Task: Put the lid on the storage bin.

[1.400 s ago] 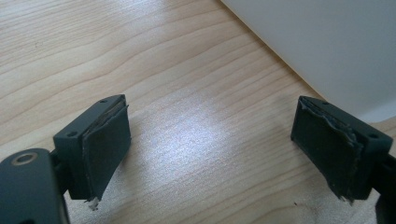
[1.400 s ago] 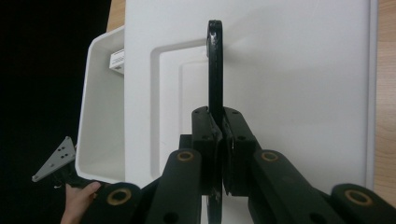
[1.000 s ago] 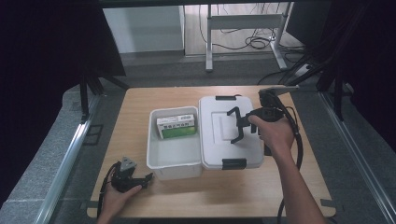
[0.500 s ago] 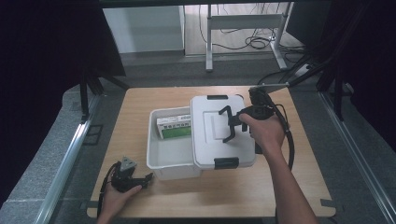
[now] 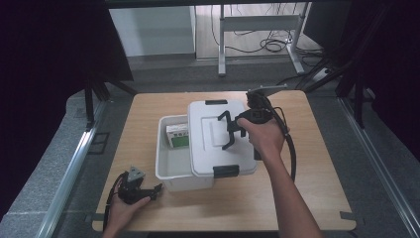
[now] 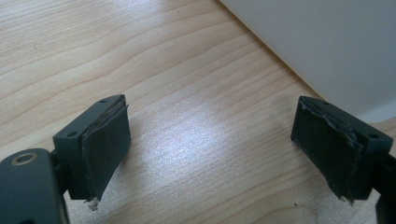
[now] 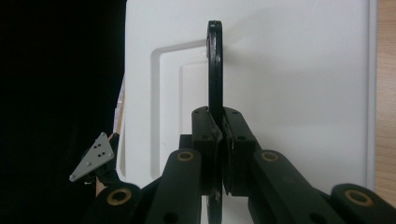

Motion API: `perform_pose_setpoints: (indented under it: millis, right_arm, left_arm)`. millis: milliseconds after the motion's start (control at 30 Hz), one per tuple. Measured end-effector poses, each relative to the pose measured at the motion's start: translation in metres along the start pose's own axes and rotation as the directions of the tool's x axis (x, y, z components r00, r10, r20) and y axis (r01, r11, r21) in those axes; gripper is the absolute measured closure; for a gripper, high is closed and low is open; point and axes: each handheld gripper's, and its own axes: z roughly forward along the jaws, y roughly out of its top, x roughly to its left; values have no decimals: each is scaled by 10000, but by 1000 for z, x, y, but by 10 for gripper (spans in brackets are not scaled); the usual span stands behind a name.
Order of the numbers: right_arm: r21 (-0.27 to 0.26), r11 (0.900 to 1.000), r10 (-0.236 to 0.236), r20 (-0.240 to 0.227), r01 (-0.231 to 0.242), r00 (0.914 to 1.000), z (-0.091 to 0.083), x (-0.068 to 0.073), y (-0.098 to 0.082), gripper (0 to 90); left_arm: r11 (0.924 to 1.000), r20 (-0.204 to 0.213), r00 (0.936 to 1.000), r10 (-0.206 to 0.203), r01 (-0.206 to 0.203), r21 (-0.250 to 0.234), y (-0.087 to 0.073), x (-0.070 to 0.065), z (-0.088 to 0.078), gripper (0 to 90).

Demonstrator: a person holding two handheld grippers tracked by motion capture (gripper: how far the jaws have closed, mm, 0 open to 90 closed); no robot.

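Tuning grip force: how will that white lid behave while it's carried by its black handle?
The white lid looks like thin moulded plastic, so probably stiff and light. The right claw pinches only the narrow black handle, so the lid may swing or tilt. Smooth plastic could slide on the bin rim.

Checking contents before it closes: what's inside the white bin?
A green-and-white box lies in the white bin's open far-left part. The lid covers the right side, so anything there is hidden.
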Motion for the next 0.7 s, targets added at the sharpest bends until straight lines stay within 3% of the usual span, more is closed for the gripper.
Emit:
perform_pose_setpoints:
  millis: [700]
  right_arm:
    - [382, 9993, 12, -212, -4, 9998, 33, 29, 3, 853]
  left_arm:
    - [10000, 35, 10000, 33, -33, 2, 1, 0, 1, 115]
